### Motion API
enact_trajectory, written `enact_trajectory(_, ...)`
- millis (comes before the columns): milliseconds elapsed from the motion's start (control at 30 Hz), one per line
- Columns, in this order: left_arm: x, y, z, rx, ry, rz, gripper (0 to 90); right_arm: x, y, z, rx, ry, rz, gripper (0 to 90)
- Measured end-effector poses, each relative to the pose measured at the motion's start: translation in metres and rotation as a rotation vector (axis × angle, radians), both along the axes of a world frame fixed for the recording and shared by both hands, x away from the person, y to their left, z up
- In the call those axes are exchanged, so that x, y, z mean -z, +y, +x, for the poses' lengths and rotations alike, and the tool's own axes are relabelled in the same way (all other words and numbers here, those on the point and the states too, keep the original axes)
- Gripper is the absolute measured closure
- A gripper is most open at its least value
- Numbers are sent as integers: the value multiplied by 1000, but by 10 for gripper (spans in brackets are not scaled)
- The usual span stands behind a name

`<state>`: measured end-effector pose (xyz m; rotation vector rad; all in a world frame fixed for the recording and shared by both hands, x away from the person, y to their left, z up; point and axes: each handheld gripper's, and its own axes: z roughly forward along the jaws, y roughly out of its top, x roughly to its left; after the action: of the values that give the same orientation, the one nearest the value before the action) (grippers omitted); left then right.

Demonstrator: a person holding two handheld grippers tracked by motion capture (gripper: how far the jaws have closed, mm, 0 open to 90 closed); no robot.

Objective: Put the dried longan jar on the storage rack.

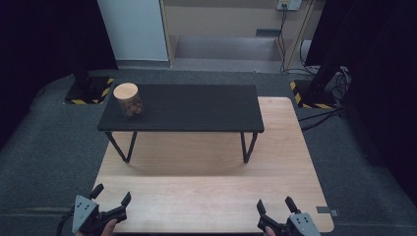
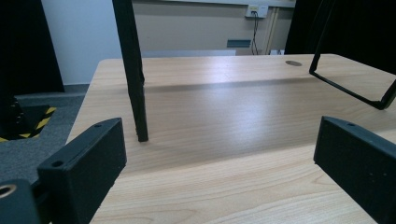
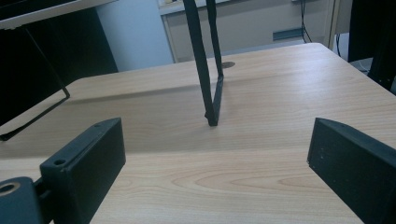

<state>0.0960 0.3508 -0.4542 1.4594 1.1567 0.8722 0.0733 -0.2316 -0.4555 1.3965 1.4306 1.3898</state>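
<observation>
1. A light wooden worktop [image 1: 206,196] lies on a grey carpeted floor [image 1: 49,147].
2. A low black bench [image 1: 196,108] with thin metal legs stands on the far half of the worktop.
3. A clear jar with a wooden lid [image 1: 128,99], holding brown round pieces, stands upright at the bench's far-left corner, well apart from both grippers.
4. The left hand-held gripper [image 1: 112,197] sits at the worktop's near-left edge, jaws spread wide, holding nothing.
5. The right hand-held gripper [image 1: 274,203] sits at the near-right edge, jaws likewise wide apart and empty.

No readable text, labels or numbers anywhere.
</observation>
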Motion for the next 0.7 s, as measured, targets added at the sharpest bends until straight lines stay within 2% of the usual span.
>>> enact_trajectory(533, 1, -2, 1, -7, 7, 1, 11, 3, -2, 2, -4, 5, 10, 43)
enact_trajectory(700, 1, 0, 3, 8, 9, 12, 11, -1, 0, -5, -12, -8, 22, 43)
